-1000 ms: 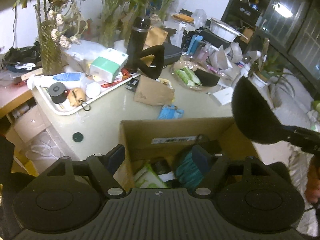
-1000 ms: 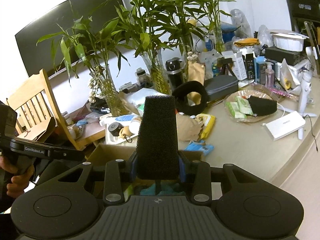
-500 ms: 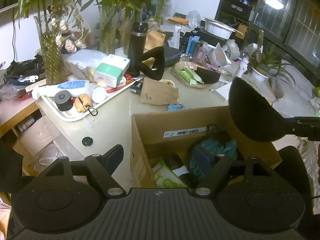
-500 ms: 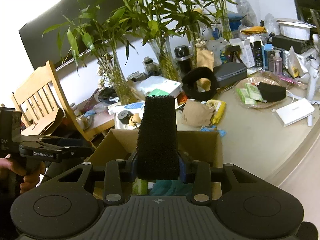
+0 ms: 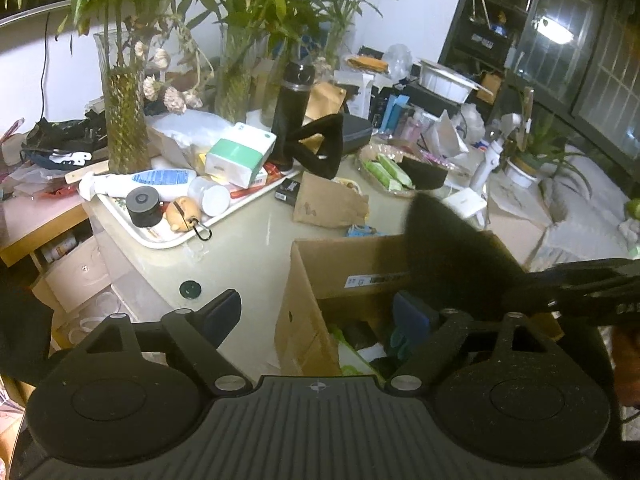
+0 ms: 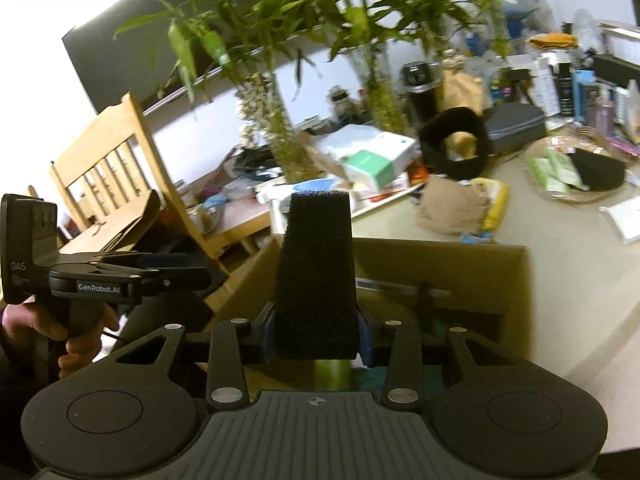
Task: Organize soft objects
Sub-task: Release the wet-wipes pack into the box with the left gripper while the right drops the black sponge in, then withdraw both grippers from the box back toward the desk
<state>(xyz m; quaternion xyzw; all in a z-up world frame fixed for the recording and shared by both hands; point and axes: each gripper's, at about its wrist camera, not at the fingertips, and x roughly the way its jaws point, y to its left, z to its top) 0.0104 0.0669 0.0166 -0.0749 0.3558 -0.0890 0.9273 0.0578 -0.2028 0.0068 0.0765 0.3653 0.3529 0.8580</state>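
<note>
Placing step, both wrist views. At left, our left gripper [image 5: 320, 312] hangs over the near left corner of the cardboard box [image 5: 344, 256], its fingers [image 5: 224, 312] spread and opening further, with nothing between them. At centre, our right gripper [image 6: 316, 340] pinches the foot of a black foam wedge [image 6: 318, 276], the pads pressed against both its sides; the wedge stands upright over the box's open top, so we judge the step in hand to be carrying this soft piece to the box. The next move, as we read it, calls for lowering the wedge past the rim and parting the fingers only once it is well inside. The box sits at the near edge of the worktop [image 5: 248, 248] and already holds a teal cloth and other items we cannot make out, which may leave little room. Further right on the worktop lie a black foam ring [image 6: 456, 148] beside a dark flask [image 6: 420, 88], a brown paper bag [image 6: 448, 204], and a basket [image 6: 560, 196] holding another black foam piece [image 6: 600, 170], likely still to be gathered. The box's far wall, and our left gripper close beside the opening, are the nearest obstacles.
</note>
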